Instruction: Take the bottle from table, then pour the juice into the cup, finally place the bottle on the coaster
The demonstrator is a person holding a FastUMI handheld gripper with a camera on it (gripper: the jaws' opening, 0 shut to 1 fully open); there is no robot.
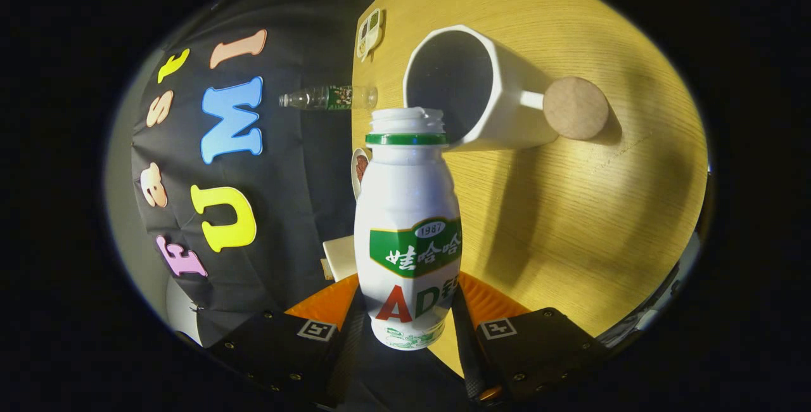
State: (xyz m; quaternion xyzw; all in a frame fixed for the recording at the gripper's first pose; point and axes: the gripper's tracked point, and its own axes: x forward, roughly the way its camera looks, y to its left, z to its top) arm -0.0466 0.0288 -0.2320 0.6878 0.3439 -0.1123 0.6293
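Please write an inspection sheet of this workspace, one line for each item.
Surface: wooden table, seen rolled sideways.
Job's things: uncapped white bottle held between the fingers, mouth at the rim of the white cup; round cork coaster beside the cup.
Clutter: clear plastic bottle at the table's far edge; small card near it.
Gripper: gripper shut on the bottle.
Cables: nothing seen.
Surroundings: black cloth wall.

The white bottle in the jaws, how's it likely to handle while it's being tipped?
The bottle looks like thin plastic, so probably light and slightly squeezable. Its smooth, rounded body may slip between the gripper jaws clamped near its base. With no cap, liquid could spill near the cup.
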